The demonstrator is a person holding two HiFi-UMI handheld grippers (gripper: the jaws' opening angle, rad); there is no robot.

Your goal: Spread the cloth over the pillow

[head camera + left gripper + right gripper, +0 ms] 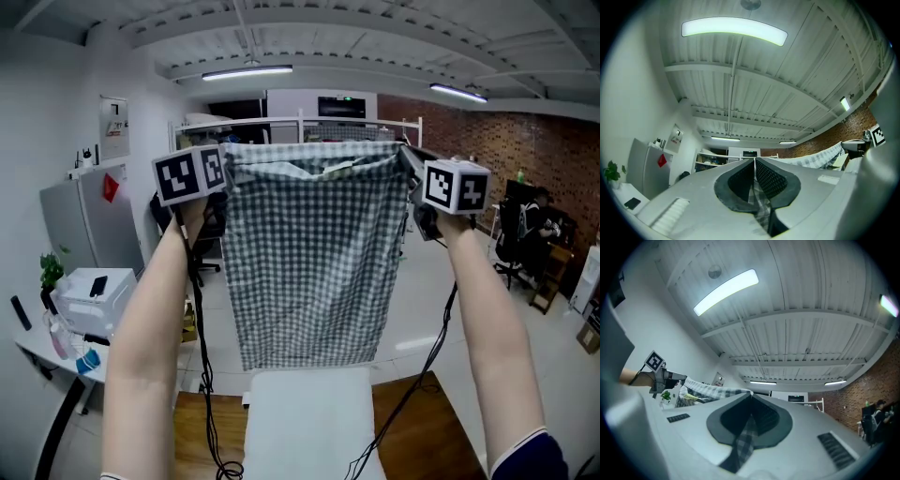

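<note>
Both grippers are held up in front of the person, each pinched shut on a top corner of the cloth; the left gripper [754,183] has its dark ribbed pads pressed together with a strip of checked fabric squeezed between them; the right gripper [750,423] shows the same, a narrow tongue of check trailing out from between its closed pads; the cloth [309,253], a grey-and-white gingham, hangs in the air between the two, its top edge stretched roughly level and a little bunched, its body falling as a flat sheet with the lower hem free; the pillow [307,422], a plain white oblong, lies below on a wooden table [427,436], at the bottom of the head view; the hem hangs over the pillow's far edge and seems not to touch it, though this view cannot settle that; judged from this, picking up and opening out the cloth are done, since it is held by two corners and hangs unfolded; the covering itself is not yet begun, as the pillow's top shows bare; what is left is likely to bring the sheet down over the pillow, lay it flat across the whole top, and let go of both corners.
</note>
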